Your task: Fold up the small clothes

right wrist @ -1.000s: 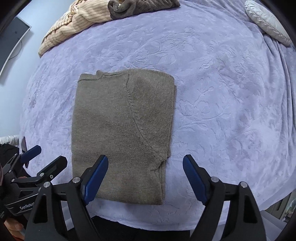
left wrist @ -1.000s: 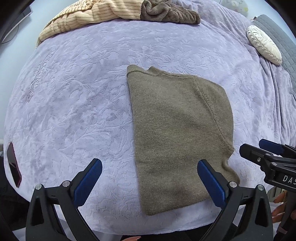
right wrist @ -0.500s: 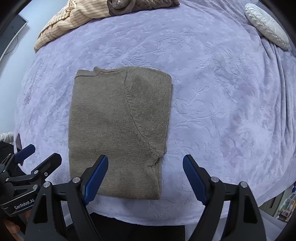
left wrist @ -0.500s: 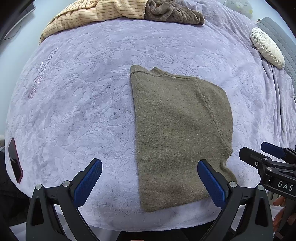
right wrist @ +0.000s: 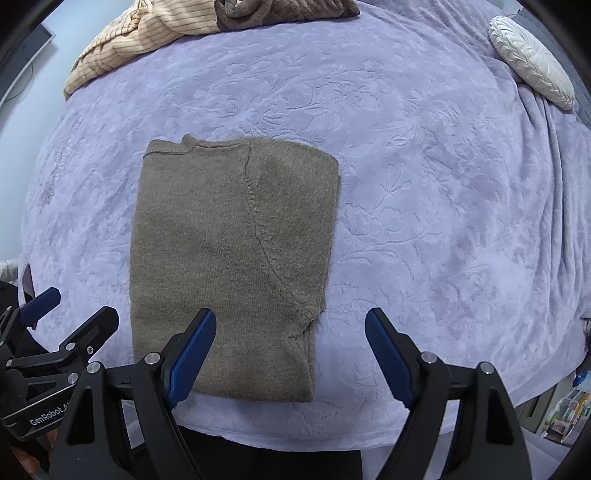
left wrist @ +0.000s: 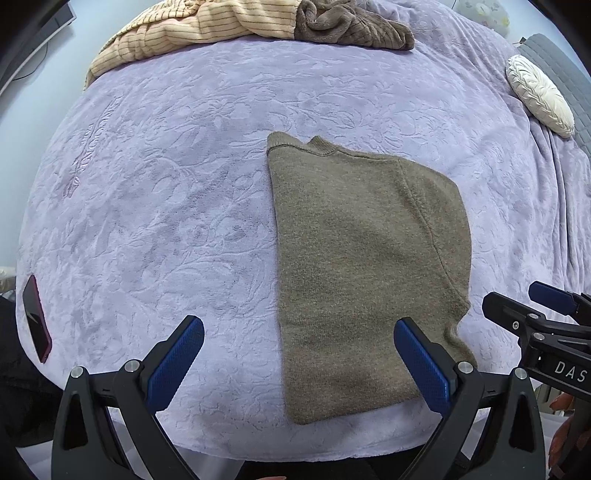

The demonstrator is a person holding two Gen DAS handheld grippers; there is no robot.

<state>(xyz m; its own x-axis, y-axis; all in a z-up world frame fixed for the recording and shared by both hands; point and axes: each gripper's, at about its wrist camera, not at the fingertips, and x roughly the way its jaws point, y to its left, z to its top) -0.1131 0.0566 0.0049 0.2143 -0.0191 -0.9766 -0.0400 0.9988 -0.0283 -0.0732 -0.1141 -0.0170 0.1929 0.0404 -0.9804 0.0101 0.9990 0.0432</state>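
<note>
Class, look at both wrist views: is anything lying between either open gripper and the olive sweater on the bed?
Nothing visible. The left gripper and right gripper hang open above the sweater, with only bare blanket around it. The clothes pile lies far behind.

bare blanket [right wrist: 424, 166] flanks the sweater [right wrist: 229, 258]; clothes pile [left wrist: 240, 22] crowds far edge.

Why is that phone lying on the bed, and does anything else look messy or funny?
The dark phone lies right at the edge of the purple blanket, where it might slip off. Two crumpled clothes, striped cream and brown, are heaped at the far side. The olive sweater lies flat and neatly folded.
</note>
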